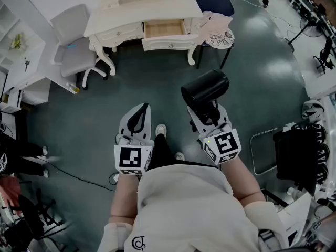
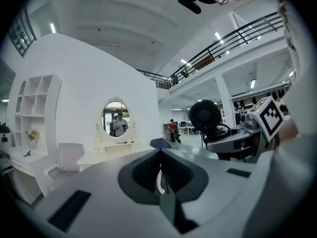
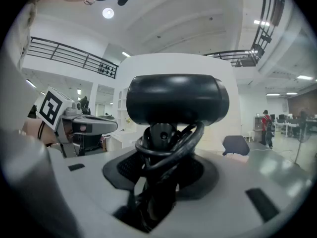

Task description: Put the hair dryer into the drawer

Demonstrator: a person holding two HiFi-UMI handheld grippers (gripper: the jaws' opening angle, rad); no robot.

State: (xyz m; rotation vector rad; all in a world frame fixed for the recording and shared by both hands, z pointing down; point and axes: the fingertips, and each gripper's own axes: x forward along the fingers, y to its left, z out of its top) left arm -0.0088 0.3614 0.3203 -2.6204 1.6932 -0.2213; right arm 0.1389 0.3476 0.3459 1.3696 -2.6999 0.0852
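1. Chair (image 1: 73,38) stands left of the white dresser (image 1: 113,34). The tabletop (image 1: 152,7) carries a few small items, too small to name.
2. Left gripper (image 1: 140,113): fingers (image 2: 99,182) pressed together, nothing between them. It is held about level, just beside the right one.
3. Drawer (image 1: 164,29) stands open under the tabletop, and its wooden bottom looks bare. It is well apart from both grippers, across open floor (image 1: 157,83).
4. Right gripper (image 1: 206,114): fingers pinch the handle of the dryer (image 1: 206,88), with the cord (image 3: 171,145) coiled round that handle. The barrel sits above the fingers, in the air.
5. Step in hand, my reading: the carry. The dryer is gripped and lifted but not yet at the drawer.
6. Next move calls for closing the gap to the dresser and bringing the right gripper over the drawer. The dryer then needs tipping so the barrel lies flat inside, cord kept off the drawer front, before the fingers part. The left gripper is free to steady or shut the drawer.
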